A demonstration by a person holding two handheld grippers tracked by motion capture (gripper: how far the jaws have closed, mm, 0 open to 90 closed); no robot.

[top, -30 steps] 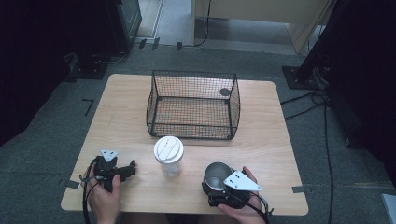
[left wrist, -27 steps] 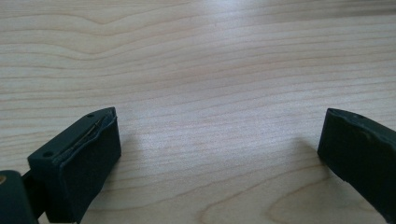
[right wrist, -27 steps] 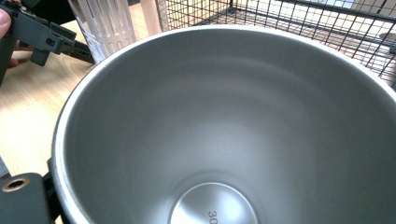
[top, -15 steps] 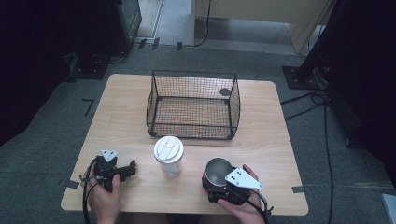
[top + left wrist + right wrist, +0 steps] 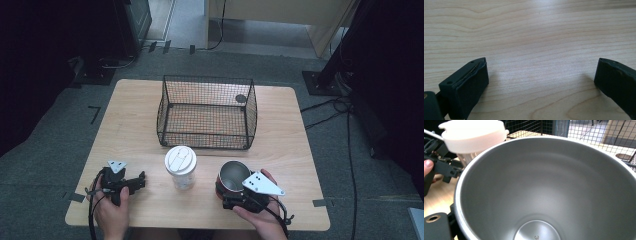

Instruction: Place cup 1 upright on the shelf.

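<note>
At the near right of the table [image 5: 125,115], a steel cup [image 5: 233,176] is held by the right gripper [image 5: 239,196], whose jaws are closed on the cup's near wall; in the right gripper view the cup's open mouth [image 5: 549,190] is seen from just above the rim, so the grip appears to be taken on the rim with one jaw inside and one outside, though the pads themselves are hidden. These jaws have just been closing a little, with the cup wall between them. The cup is upright, its long axis vertical, and looks to be lifted just off the wood. A wire basket [image 5: 207,112] stands far of the cup and slightly to its left, open at the top, with a small dark disc [image 5: 241,98] at its far right corner. That relation is judged to govern the coming move: the cup must be carried away from the person and raised over the basket's near wall. A white lidded cup [image 5: 181,166] stands just left of the steel cup, apart from it. The left gripper [image 5: 131,182] rests at the near left, its jaws wide apart over bare wood and holding nothing; the right hand is plainly the nearer to the basket.
</note>
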